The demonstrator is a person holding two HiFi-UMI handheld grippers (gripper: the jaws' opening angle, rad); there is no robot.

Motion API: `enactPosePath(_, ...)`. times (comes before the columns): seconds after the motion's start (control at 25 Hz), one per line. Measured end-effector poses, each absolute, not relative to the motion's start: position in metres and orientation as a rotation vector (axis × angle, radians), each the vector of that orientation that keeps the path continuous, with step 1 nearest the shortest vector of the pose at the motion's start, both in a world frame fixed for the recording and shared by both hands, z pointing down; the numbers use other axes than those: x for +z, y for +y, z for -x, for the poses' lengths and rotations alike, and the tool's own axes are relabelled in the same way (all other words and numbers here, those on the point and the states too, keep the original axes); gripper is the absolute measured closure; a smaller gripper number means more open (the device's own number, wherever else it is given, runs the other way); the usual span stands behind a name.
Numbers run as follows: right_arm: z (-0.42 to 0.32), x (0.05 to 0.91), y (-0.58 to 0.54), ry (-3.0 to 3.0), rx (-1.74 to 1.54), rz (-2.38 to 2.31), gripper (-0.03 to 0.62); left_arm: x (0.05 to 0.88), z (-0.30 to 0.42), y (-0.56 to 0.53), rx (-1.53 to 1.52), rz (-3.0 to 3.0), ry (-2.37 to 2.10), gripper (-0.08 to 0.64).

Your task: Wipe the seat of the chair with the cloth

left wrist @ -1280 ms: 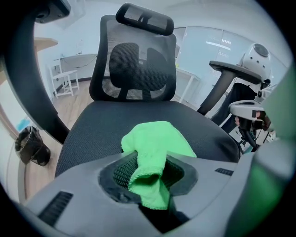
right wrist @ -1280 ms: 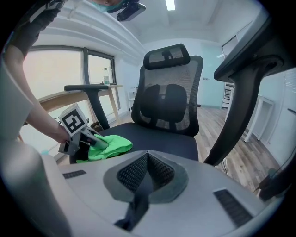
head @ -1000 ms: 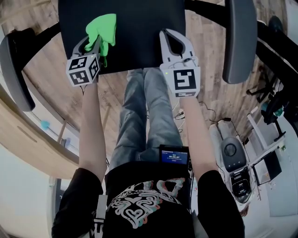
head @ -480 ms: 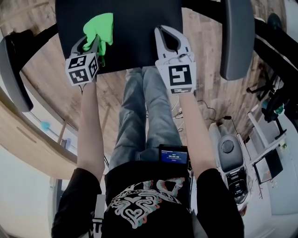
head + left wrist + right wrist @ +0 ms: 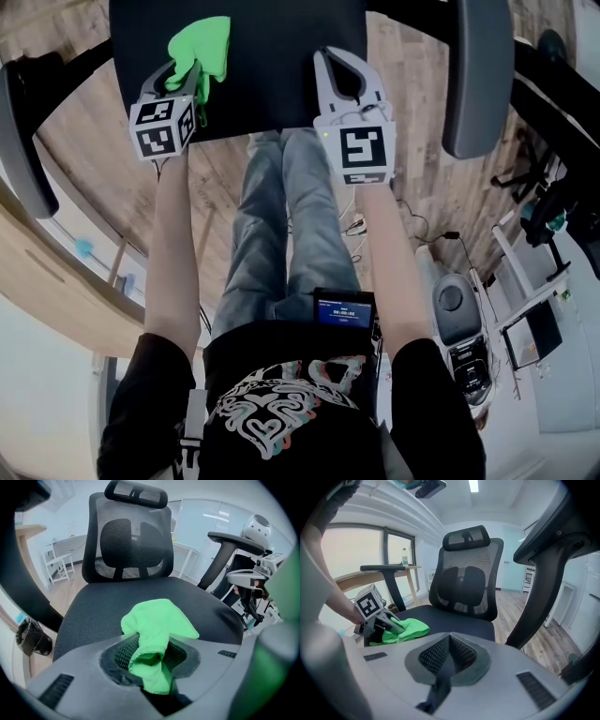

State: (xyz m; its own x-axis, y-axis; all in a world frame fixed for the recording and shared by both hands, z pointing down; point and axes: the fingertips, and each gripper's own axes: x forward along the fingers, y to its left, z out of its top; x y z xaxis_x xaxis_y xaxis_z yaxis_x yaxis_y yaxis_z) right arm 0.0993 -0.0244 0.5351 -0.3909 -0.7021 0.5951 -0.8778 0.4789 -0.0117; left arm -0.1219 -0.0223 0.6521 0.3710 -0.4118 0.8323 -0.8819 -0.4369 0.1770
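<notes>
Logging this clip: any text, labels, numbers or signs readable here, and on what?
No text reads clearly.
Screen at the person's waist: a line of digits, too small to read.
Left marker cube and right marker cube: square code patterns, no letters.
Shirt print: ornament, no words.

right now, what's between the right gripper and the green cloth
Nothing: the head view shows only bare black seat between the right gripper and the cloth, which the left gripper holds.
</notes>
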Motion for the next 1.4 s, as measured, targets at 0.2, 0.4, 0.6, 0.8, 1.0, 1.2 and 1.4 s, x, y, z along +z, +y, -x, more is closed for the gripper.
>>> enactPosePath(0.2,-0.098,0.535,-0.025,-2.205,0.441,-1.301,0.592,0.653,0.109,-0.023,0.974,-2.049,-1.064,0.448)
enactPosePath(0.4,-0.098,0.536,-0.022,-2.203,0.447,-1.296,0.592,0.654,0.073,-0.020,0.992,-2.123,-0.967,0.448)
enactPosePath(0.6,-0.098,0.540,-0.019,-2.190,0.468,-1.299,0.592,0.656,0.048,-0.014,1.004,-2.185,-0.885,0.448)
enactPosePath(0.8,-0.100,0.539,-0.016,-2.178,0.486,-1.311,0.592,0.655,0.031,-0.009,1.021,-2.224,-0.824,0.447)
enactPosePath(1.0,-0.106,0.538,-0.013,-2.167,0.503,-1.313,0.592,0.656,0.005,-0.004,1.044,-2.278,-0.729,0.448)
enactPosePath(1.2,-0.111,0.537,-0.011,-2.161,0.501,-1.321,0.592,0.653,-0.020,0.003,1.028,-2.320,-0.651,0.447)
enactPosePath(1.4,-0.113,0.536,-0.013,-2.150,0.505,-1.328,0.592,0.649,-0.049,0.015,1.042,-2.416,-0.510,0.448)
